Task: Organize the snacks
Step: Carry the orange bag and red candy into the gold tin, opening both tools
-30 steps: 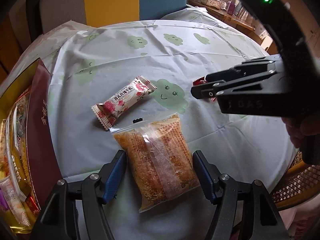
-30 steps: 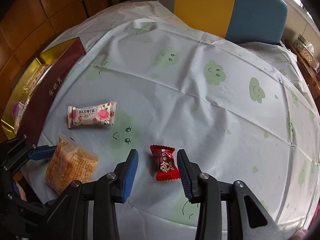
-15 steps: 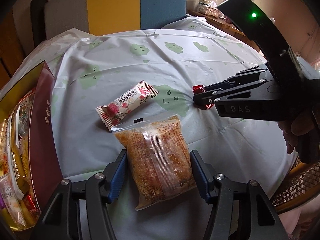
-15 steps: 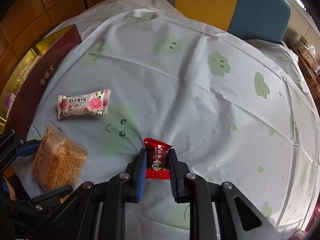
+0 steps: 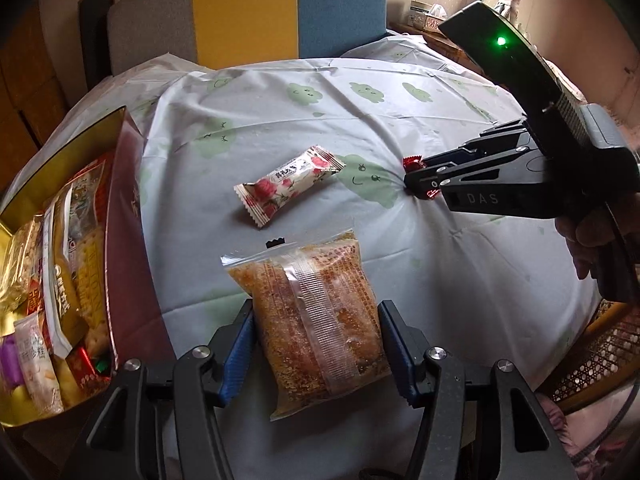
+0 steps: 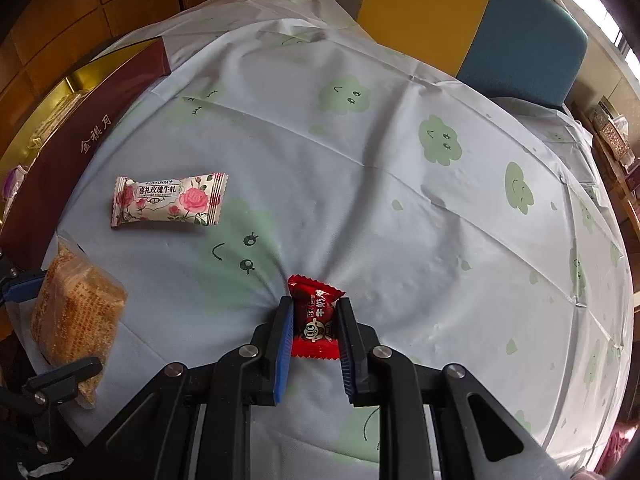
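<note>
The red candy (image 6: 316,320) sits low on the tablecloth (image 6: 400,200), pinched in the right gripper (image 6: 314,312). At nine o'clock, the left gripper (image 5: 316,320) has its jaws against the orange snack pack (image 5: 312,308). The rose-print candy (image 6: 170,200) lies at eleven o'clock, loose.

Red candy (image 6: 316,320) pinched upright, rose packet (image 6: 170,200) flat, crumbly cake pack (image 5: 312,320) flat
</note>
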